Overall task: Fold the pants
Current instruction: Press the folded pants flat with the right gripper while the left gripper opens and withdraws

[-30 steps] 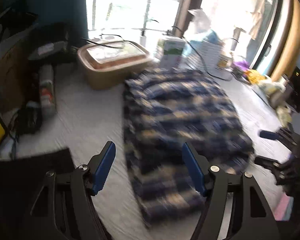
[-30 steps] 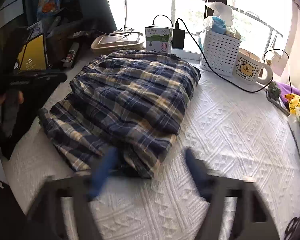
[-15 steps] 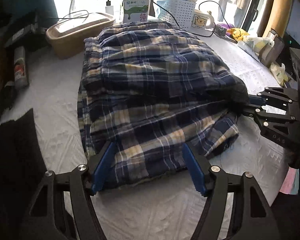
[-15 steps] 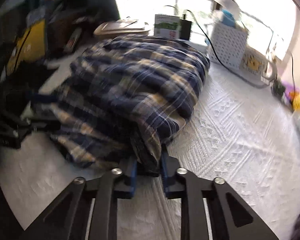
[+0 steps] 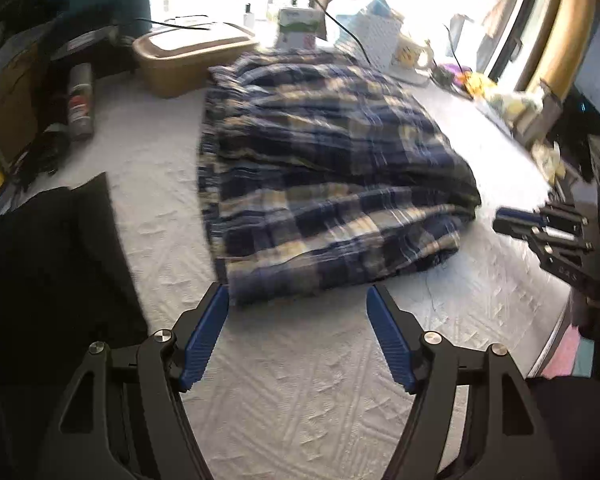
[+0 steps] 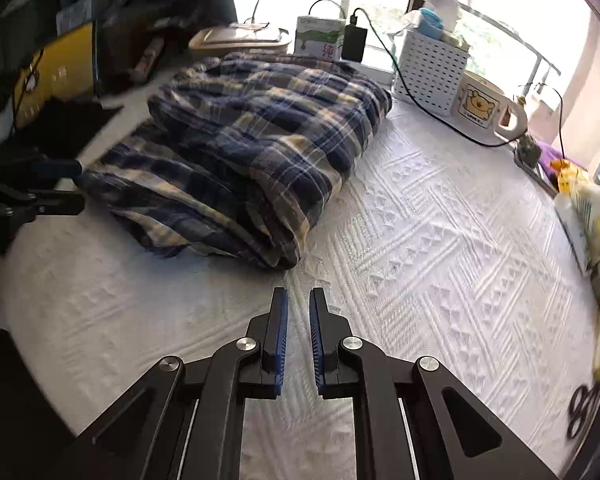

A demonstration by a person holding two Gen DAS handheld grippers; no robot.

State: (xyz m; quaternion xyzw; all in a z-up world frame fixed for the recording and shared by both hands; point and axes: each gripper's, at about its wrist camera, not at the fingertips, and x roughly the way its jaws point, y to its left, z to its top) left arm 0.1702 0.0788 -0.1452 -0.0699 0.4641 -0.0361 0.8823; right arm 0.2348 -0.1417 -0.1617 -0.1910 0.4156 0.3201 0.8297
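Two wrist views show plaid pants folded into a thick bundle on a white textured bedspread. From the left wrist view, the pants lie in stacked layers with uneven edges, so most of the folding looks done, though tidying or one more fold may remain. The left gripper has its jaws spread wide and empty, with the bundle's near edge lying just beyond and between its blue tips, not touching them. Far right in this view, the right gripper sits just off the bundle's right end, apart from the cloth. From the right wrist view, the pants lie to the far left on the bedspread, their nearest corner just ahead of the right gripper. Its jaws are closing to a narrow gap with nothing between them. The left gripper shows at the far left edge, beside the bundle's left end.
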